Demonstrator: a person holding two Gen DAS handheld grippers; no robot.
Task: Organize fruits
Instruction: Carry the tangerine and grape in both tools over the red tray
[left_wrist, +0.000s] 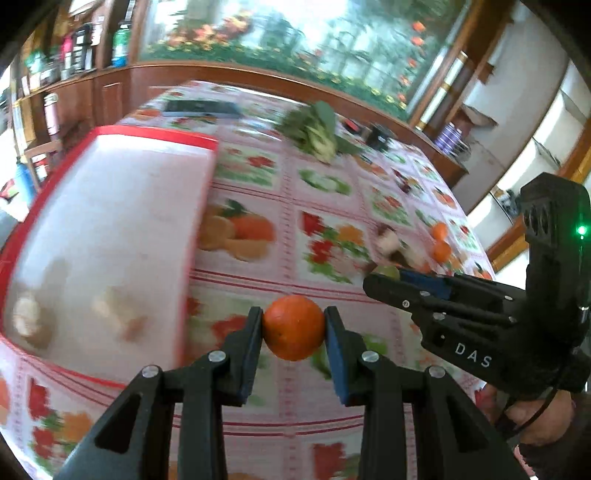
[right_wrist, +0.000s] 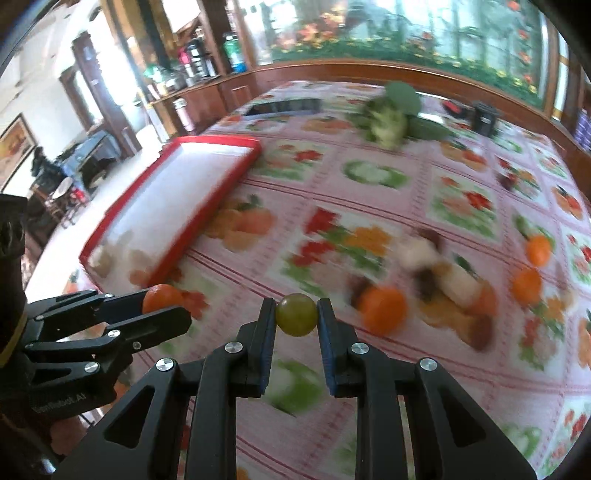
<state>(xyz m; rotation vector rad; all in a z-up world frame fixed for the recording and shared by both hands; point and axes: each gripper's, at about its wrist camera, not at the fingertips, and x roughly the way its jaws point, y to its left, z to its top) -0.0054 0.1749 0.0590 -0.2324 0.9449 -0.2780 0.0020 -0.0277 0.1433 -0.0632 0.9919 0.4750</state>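
The fruits are only partly sorted, going by both views. In the left wrist view your left gripper (left_wrist: 293, 326) is clamped on a small orange (left_wrist: 293, 326), lifted clear of the tablecloth (left_wrist: 258, 192); the orange is round, so it has no real long axis, and the one thing giving it a direction is a small dimple facing down toward the camera. The red tray (left_wrist: 159, 133) lies to the left of it; a few pale, blurred pieces sit at the tray's near end, and I cannot tell what they are. Two more oranges (left_wrist: 440, 242) wait on the cloth to the right, near a blurred pile of mixed pieces; your right gripper (left_wrist: 384, 284) reaches in from the right with something green at its tips.

In the right wrist view your right gripper (right_wrist: 296, 314) is squeezed tight on a small green fruit (right_wrist: 296, 314), also held off the cloth; it too is close to round and points no particular way. Three oranges (right_wrist: 382, 310) and the mixed pile remain on the cloth to the right; the tray (right_wrist: 218, 141) is up and to the left, mostly bare. So you have two fruits in hand and none of the orange ones set down yet, as far as I can judge; most of the job is left.
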